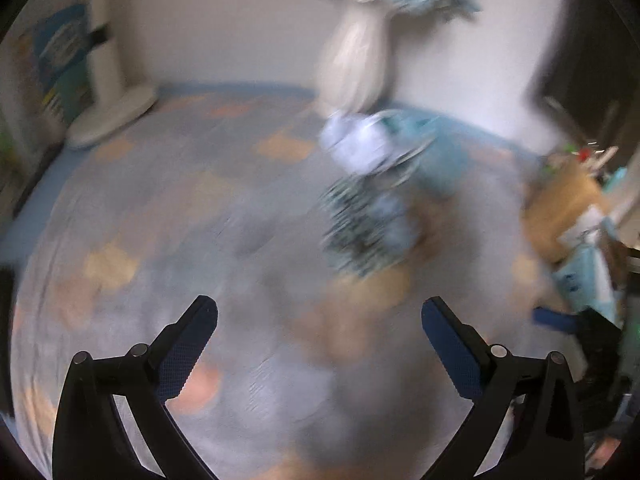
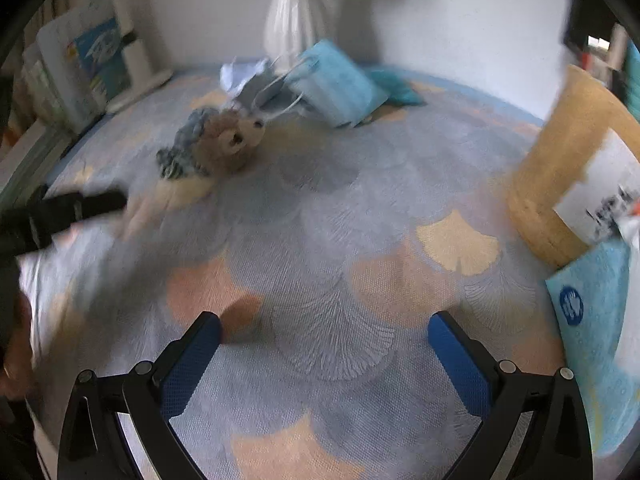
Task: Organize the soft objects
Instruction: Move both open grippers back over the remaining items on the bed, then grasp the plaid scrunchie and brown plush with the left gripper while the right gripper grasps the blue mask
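Ahead of right gripper point(image 2: 324, 334): matt woven bedspread point(image 2: 320, 240), leaf-textured; fuzzy plush toy point(image 2: 224, 142); glossy white vase point(image 2: 288, 16). Pads point(image 2: 188, 364) dimpled blue.

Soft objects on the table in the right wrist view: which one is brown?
The plush toy, with a brown face. It lies left of the blue face masks and the teal cloth, which are both blue-green.

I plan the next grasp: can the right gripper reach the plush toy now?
Probably yes. The right gripper is open, and only bare bedspread lies between it and the plush toy; the cardboard box stands off to the side.
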